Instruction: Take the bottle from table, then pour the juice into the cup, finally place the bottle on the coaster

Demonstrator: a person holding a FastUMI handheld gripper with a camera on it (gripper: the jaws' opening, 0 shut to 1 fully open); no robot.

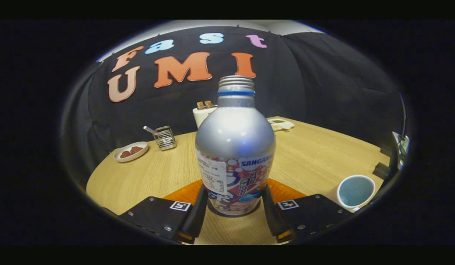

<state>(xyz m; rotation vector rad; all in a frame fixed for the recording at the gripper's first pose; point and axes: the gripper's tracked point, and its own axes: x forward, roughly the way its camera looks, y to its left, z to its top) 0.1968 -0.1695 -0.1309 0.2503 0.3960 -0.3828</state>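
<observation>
The gripper [233, 211] shows as two black fingers [196, 215] with small square markers on their bodies, one on each side of the silver aluminium bottle with a printed label and an uncapped threaded neck [235, 147]. Both inner faces lie against the lower sides of the bottle, so the tongs look clamped on it. The bottle stands upright between the fingers, its base resting on a dark round patch that is too hidden to identify. Just behind the base, spreading out to the left and right behind the fingers, lies a flat orange coaster [185, 193] on the pale wooden table [153, 176]; whether the bottle's base touches the coaster cannot be told. To the near right, just beside the right finger, stands a white cup with a pale blue inside [354, 192], apart from the bottle. Farther off on the left sits a small white dish holding brown pieces [130, 151], and just to its right a small wire holder with a spoon handle sticking out [164, 138]. Behind the bottle a white box-shaped object [202, 115] peeks out, and at the far right of the table lies a flat white tray [280, 124].
</observation>
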